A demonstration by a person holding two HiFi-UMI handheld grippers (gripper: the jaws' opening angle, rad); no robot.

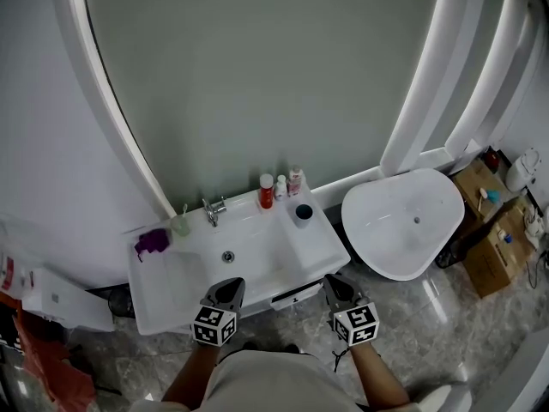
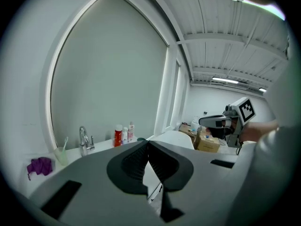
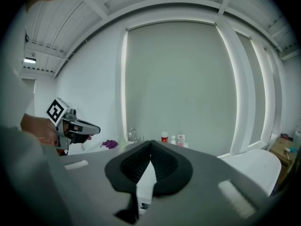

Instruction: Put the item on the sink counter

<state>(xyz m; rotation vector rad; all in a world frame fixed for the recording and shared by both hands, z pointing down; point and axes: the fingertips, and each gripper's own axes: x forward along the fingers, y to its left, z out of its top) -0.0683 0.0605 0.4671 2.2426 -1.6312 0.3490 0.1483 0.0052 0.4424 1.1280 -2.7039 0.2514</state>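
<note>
The left gripper (image 2: 147,147) and the right gripper (image 3: 150,147) each have their jaws closed tip to tip on nothing, near the tabletop's (image 1: 319,249) front edge. The likely items, a red bottle (image 1: 266,191), a dark cup (image 1: 303,213) and a purple cloth (image 1: 153,241), already sit there. Reaching in with closed jaws could topple the bottle into the basin.

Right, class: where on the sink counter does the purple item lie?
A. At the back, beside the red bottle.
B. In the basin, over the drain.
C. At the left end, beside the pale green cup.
C: the purple item lies at the left end of the sink counter, right beside the pale green cup.
</note>
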